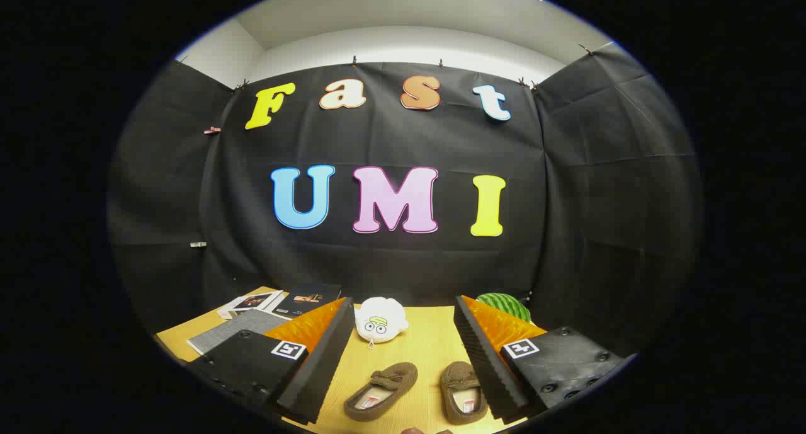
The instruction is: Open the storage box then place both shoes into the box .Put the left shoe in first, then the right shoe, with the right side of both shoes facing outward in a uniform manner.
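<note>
My fingers (403, 358) stand wide apart above the wooden table (428, 336), and the lane between them is open. Low in the middle of the frame two brown shoes lie in that lane: the left-hand shoe (381, 391) angled, the right-hand shoe (463, 391) close to my right finger, with a narrow strip of bare wood between them. Beyond them a white plush toy (380, 321) blocks the middle of the table. At the lower left, books (280, 303) and a grey box (236, 330) crowd the table edge. A watermelon (504, 305) sits behind my right finger. The black cloth wall (403, 264) closes the far side.
</note>
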